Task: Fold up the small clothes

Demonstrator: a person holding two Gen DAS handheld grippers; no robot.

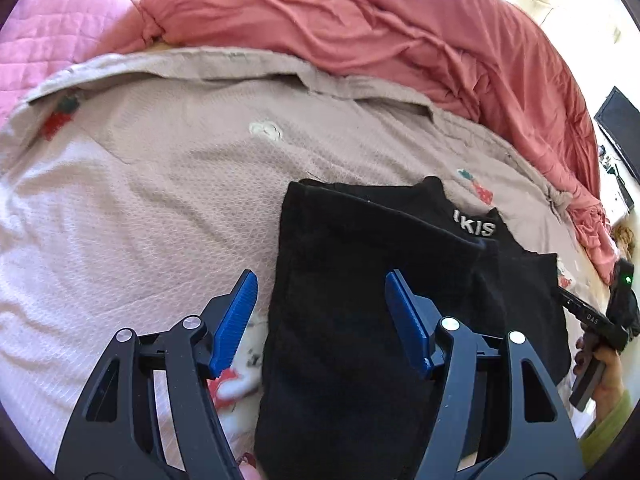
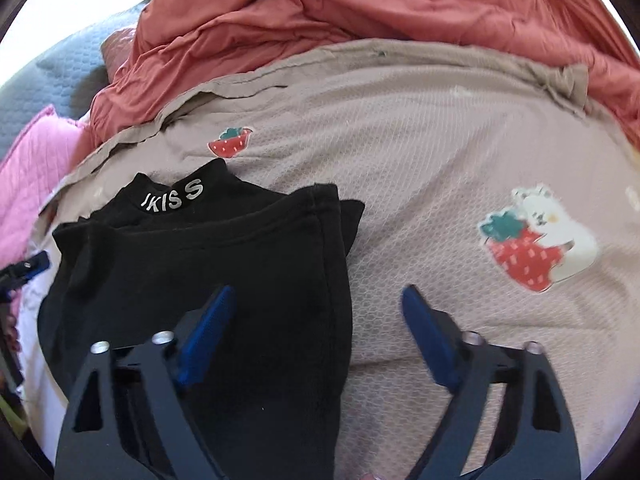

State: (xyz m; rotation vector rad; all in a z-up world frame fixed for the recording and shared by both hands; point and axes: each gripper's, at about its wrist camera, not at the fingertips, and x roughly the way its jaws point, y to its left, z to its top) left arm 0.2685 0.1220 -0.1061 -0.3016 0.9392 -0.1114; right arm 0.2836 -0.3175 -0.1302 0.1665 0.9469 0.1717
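A small black top [image 1: 380,260] with white collar lettering [image 2: 172,198] lies folded flat on the beige bed cover [image 1: 160,180]. My left gripper [image 1: 322,280] hangs open over the top's left edge, one blue finger [image 1: 240,312] above the cover and the other above the black cloth. My right gripper [image 2: 316,292] is open too and straddles the right edge of the top [image 2: 240,248]. Neither pair of pads presses on anything. At the left rim of the right wrist view, one blue finger [image 2: 36,262] of the left gripper shows.
A bunched salmon-red duvet [image 1: 360,20] [image 2: 360,0] lies along the far side of the bed, with a pink quilt [image 1: 60,20] to its left. The cover [image 2: 440,160] bears strawberry and bear prints [image 2: 532,244]. A hand [image 1: 600,360] holds the right gripper's handle. A dark screen [image 1: 620,128] stands far right.
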